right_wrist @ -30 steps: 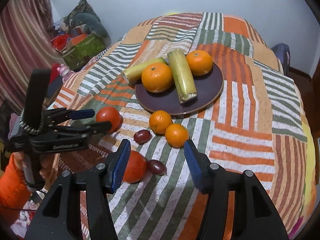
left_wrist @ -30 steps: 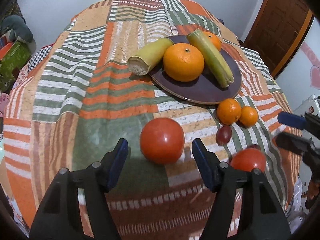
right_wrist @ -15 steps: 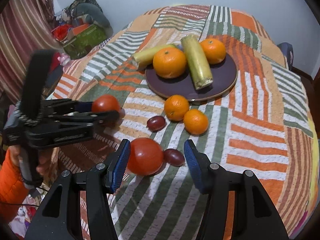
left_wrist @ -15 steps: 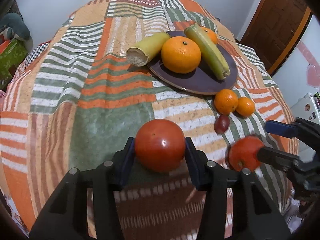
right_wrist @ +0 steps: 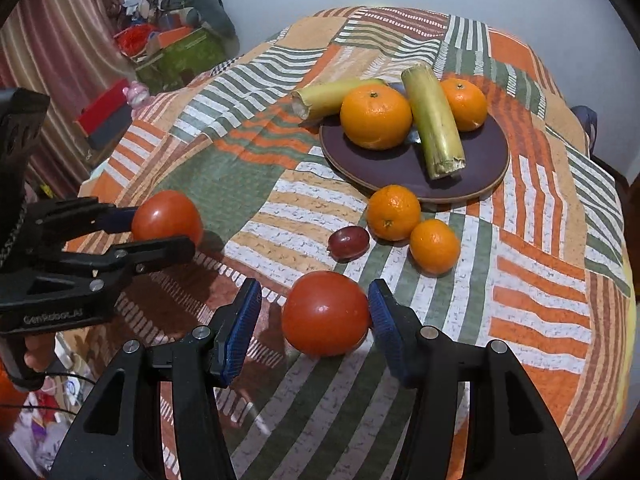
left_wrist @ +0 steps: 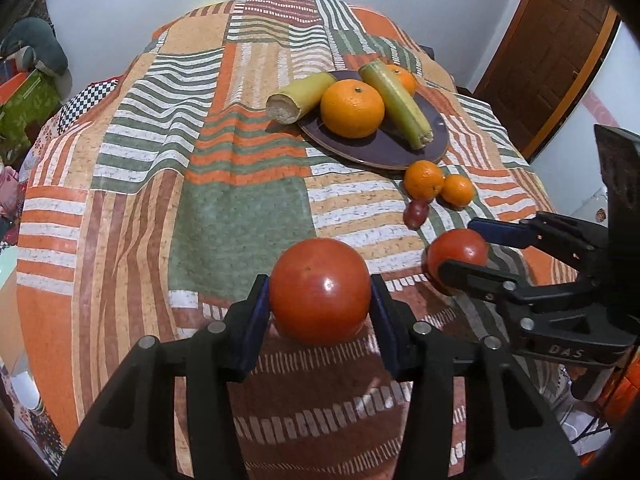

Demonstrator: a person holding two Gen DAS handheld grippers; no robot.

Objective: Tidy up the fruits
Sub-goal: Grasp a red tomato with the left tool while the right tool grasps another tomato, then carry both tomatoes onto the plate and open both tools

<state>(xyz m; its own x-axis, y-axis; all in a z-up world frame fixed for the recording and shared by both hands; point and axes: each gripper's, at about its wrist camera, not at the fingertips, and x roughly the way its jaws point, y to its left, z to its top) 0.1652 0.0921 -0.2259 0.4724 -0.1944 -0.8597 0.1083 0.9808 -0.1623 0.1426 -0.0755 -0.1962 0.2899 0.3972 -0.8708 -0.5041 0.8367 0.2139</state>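
My left gripper (left_wrist: 319,296) is shut on a big red tomato (left_wrist: 320,280), both blue pads pressed to its sides; in the right wrist view that gripper (right_wrist: 160,232) holds the tomato (right_wrist: 168,218) at the left, low over the cloth. A second tomato (right_wrist: 326,314) lies on the cloth between the pads of my right gripper (right_wrist: 314,296). This gripper is open: the right pad is at the fruit's skin and the left pad (right_wrist: 242,320) stands clear of it. A dark brown plate (right_wrist: 472,192) farther back carries two oranges and two yellow-green stalk pieces.
Two small mandarins (right_wrist: 394,212) (right_wrist: 434,246) and a dark red grape (right_wrist: 348,242) lie on the striped tablecloth just in front of the plate. The round table's edge drops off close behind both grippers. Boxes and a curtain stand at the left, a wooden door (left_wrist: 552,48) at the right.
The left jaws closed onto the first tomato and carried it slightly up and along. My right gripper moved forward and down, so the second tomato now lies between its pads.
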